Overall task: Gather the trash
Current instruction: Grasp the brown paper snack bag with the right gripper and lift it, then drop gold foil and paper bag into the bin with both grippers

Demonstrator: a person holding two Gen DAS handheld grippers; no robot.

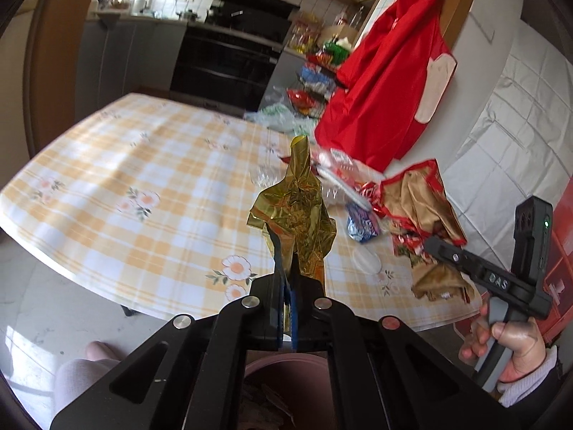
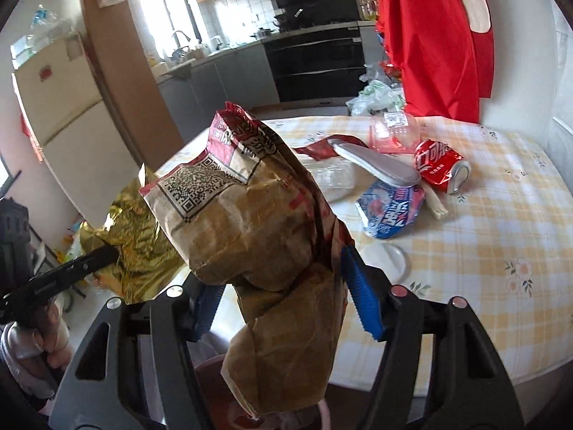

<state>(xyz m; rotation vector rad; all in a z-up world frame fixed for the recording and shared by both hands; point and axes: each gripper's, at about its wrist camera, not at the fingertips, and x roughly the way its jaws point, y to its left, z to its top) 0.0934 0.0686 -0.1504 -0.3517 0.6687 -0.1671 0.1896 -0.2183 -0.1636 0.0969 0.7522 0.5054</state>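
Trash was light and soft in my judgement: my left gripper [image 1: 290,268] was clenched on the gold foil [image 1: 297,211], while my right gripper [image 2: 283,297], jaws apart, held the brown paper bag [image 2: 265,236] loosely over the pink bin [image 1: 286,369] near the table [image 1: 107,165].

Crumpled gold foil [image 1: 293,208], brown bag [image 2: 272,251] — both aloft

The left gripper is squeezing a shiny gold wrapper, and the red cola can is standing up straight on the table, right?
Almost. The left gripper is shut on the shiny gold wrapper, but the red cola can is not standing up. The right wrist view shows it lying on its side on the checked tablecloth, beside a blue wrapper.
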